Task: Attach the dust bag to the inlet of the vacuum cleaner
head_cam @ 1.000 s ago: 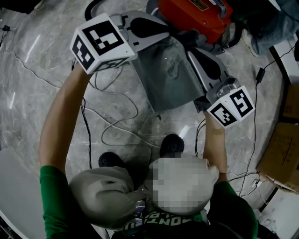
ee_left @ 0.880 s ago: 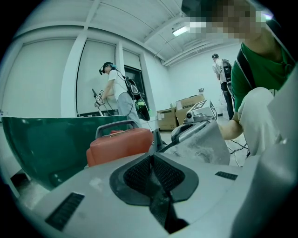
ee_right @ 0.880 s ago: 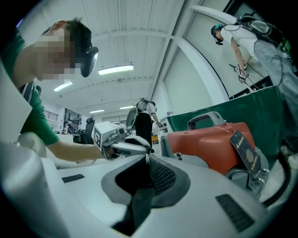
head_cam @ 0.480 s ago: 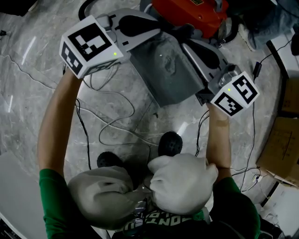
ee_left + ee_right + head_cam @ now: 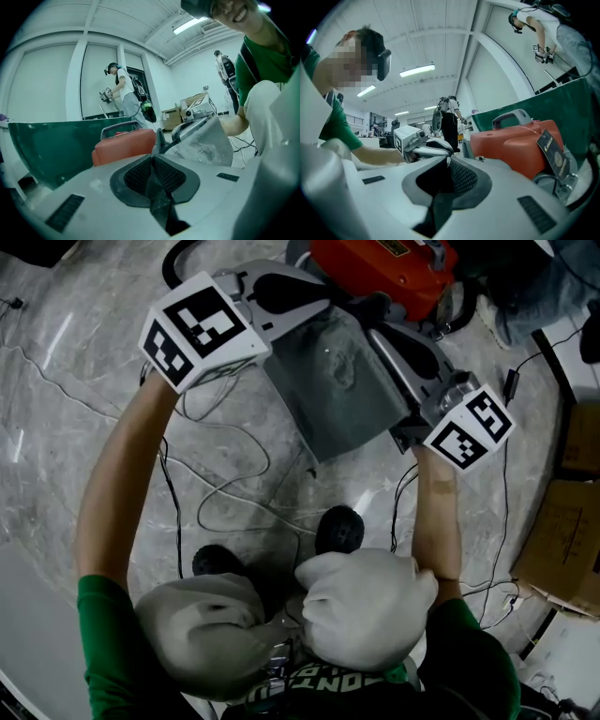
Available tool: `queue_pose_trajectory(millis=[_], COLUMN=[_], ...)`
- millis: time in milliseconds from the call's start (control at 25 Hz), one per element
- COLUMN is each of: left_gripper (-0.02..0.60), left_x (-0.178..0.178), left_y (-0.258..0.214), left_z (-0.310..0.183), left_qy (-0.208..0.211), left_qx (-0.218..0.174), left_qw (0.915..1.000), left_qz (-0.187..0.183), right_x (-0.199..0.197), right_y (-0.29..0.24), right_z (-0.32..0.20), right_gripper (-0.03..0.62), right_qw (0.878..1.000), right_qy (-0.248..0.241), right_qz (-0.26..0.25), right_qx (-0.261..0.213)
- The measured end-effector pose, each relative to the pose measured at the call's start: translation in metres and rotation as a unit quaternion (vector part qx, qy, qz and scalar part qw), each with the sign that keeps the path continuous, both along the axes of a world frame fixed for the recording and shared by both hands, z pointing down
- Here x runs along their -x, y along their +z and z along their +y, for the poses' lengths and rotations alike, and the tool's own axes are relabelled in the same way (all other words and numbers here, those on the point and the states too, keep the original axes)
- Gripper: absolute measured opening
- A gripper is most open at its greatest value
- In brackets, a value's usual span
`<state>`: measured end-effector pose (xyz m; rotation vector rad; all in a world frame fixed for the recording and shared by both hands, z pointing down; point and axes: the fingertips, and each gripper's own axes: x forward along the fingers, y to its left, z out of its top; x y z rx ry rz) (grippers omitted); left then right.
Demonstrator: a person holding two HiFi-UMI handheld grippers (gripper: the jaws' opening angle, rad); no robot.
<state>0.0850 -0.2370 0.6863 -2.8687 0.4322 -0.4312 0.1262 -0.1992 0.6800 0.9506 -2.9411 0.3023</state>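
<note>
The left claw is pinched together on one side edge of the grey dust bag, which hangs spread out above the marble floor. The right claw is clamped on the opposite edge, probably to keep the bag taut for fitting. The red vacuum cleaner sits just beyond; its inlet is hidden, so the bag seems unattached
</note>
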Motion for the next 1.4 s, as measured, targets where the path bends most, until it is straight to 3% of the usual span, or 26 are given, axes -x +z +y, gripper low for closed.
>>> queue_pose_trajectory(millis=[280, 680, 880, 1160, 1400], left_gripper=[0.023, 0.023, 0.021, 0.017, 0.005], left_x=[0.006, 0.026, 0.042, 0.067, 0.089], left_y=[-0.012, -0.038, -0.061, -0.151, -0.287], left_z=[-0.001, -0.008, -0.016, -0.019, 0.002], left_qy=[-0.003, -0.022, -0.048, -0.092, -0.136], left_qx=[-0.01, -0.005, 0.025, 0.075, 0.105], left_qw=[0.9998, 0.999, 0.9965, 0.9893, 0.9782], left_qz=[0.018, 0.038, 0.065, 0.084, 0.117], right_x=[-0.001, -0.005, 0.002, 0.018, 0.036], right_y=[-0.003, -0.05, -0.077, -0.179, -0.296], right_z=[0.002, -0.013, -0.025, -0.027, -0.015], right_gripper=[0.041, 0.037, 0.012, 0.009, 0.009], right_qw=[0.998, 0.997, 0.996, 0.992, 0.993], right_qy=[0.021, 0.058, 0.066, 0.064, 0.065], right_qz=[0.056, 0.048, 0.063, 0.111, 0.097], right_qx=[-0.022, -0.033, -0.022, 0.002, 0.031])
